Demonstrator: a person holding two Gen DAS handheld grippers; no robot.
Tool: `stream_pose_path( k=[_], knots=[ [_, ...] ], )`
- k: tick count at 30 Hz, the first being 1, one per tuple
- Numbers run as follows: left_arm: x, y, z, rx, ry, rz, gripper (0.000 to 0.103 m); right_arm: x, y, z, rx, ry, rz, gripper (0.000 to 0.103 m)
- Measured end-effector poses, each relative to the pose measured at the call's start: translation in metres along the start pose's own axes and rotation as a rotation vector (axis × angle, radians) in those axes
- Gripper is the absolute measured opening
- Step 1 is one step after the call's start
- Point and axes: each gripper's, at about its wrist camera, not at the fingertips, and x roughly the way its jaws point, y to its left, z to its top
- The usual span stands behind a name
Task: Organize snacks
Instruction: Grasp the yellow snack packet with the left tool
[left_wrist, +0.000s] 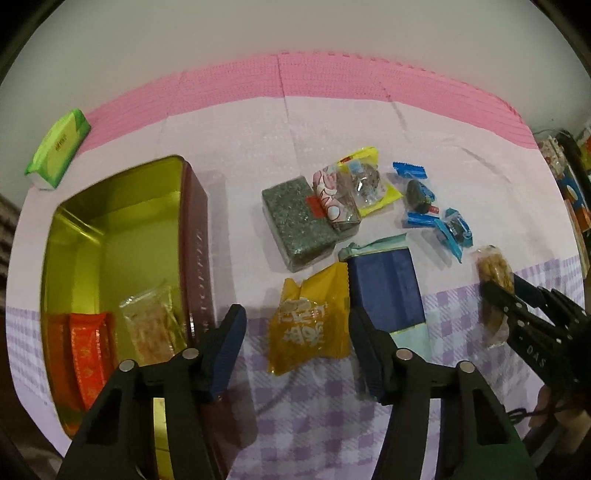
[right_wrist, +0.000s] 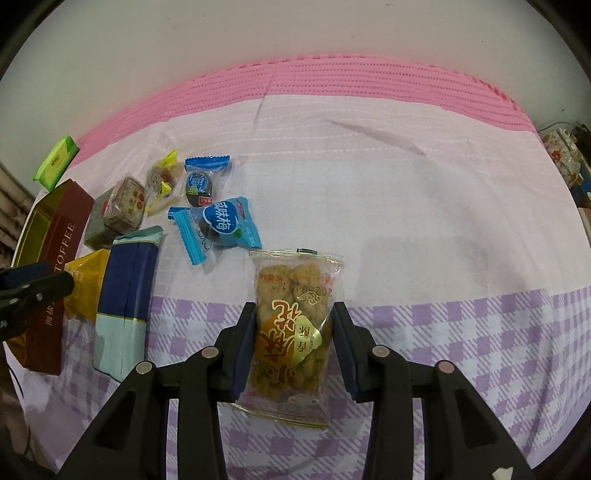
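Where the checked cloth is spread, one toffee tin holding three packets, one navy pack and two blue plum sweets are counted; the fried-twist packet is clamped by the steeply lowered right gripper, while the left gripper is held unclosed over a yellow packet.

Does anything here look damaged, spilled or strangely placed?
Nothing is spilled or torn. One oddity: a pink-patterned snack pack leans on the edge of the grey-green block instead of lying flat on the cloth. The open tin sits upright.
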Motion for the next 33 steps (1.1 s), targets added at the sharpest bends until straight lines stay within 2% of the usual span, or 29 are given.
stream_pose_path(
  k=[2,11,19,24,33],
  knots=[
    [0.005,0.000,0.000,-0.004,0.011,-0.003,0.052,-0.001,-0.001,-0.001,-0.001,-0.002,0.004,0.038],
    [0.026,-0.004,0.000,-0.002,0.050,0.000,0.048,-0.001,-0.002,-0.001,0.004,-0.005,0.015,0.038],
    [0.026,-0.007,-0.001,0.012,0.048,-0.010,0.038,-0.001,-0.002,-0.002,0.004,-0.004,0.012,0.038],
    [0.012,-0.006,-0.001,0.022,0.026,-0.015,0.038,-0.001,0.000,-0.002,0.000,-0.004,0.004,0.038],
    [-0.035,0.007,0.005,0.021,-0.053,-0.036,0.038,0.001,0.004,-0.001,-0.007,-0.002,-0.018,0.038]
  ],
)
